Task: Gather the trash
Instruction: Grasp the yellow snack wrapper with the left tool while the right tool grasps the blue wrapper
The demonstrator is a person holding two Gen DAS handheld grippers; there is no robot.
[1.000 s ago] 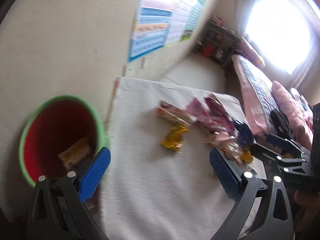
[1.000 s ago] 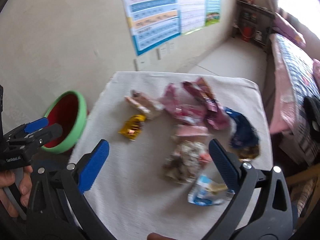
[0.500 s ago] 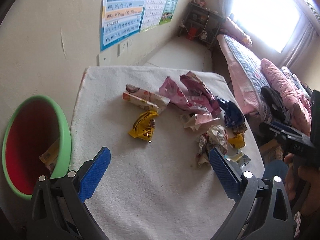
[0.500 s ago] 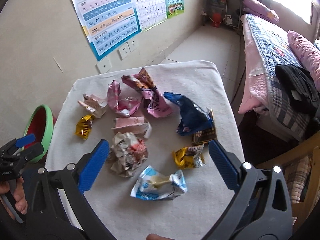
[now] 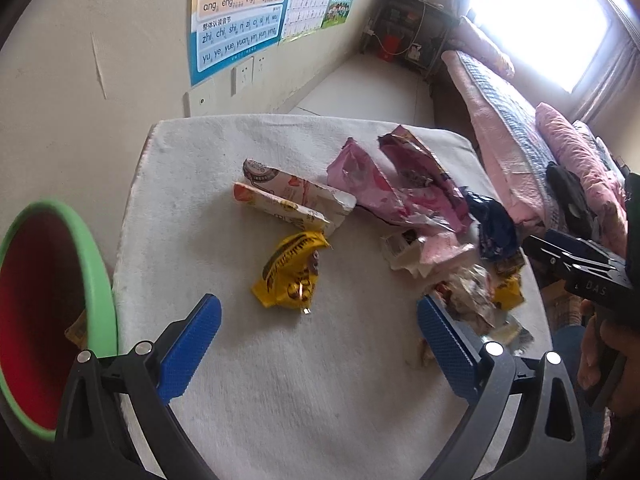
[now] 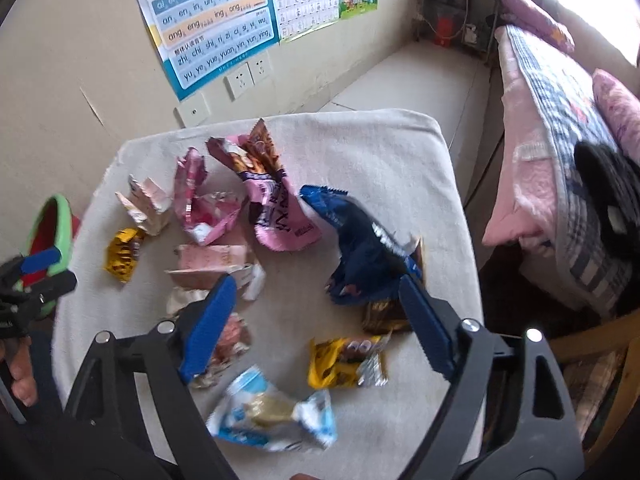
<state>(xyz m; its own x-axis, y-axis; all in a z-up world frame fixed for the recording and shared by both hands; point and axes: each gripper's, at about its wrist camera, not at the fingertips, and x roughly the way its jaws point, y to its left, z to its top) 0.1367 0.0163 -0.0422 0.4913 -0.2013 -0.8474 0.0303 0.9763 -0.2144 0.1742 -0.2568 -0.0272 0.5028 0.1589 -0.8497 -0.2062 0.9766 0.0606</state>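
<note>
Left gripper [image 5: 318,326] hangs wide open and empty over the yellow wrapper [image 5: 289,273] on the tabletop [image 5: 280,400]; right gripper [image 6: 316,304], jaws closing on nothing, hovers by the blue wrapper [image 6: 360,252].

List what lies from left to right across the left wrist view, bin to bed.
Red bin with green rim → yellow wrapper → pink wrappers → dark blue wrapper → right gripper → bed.
</note>
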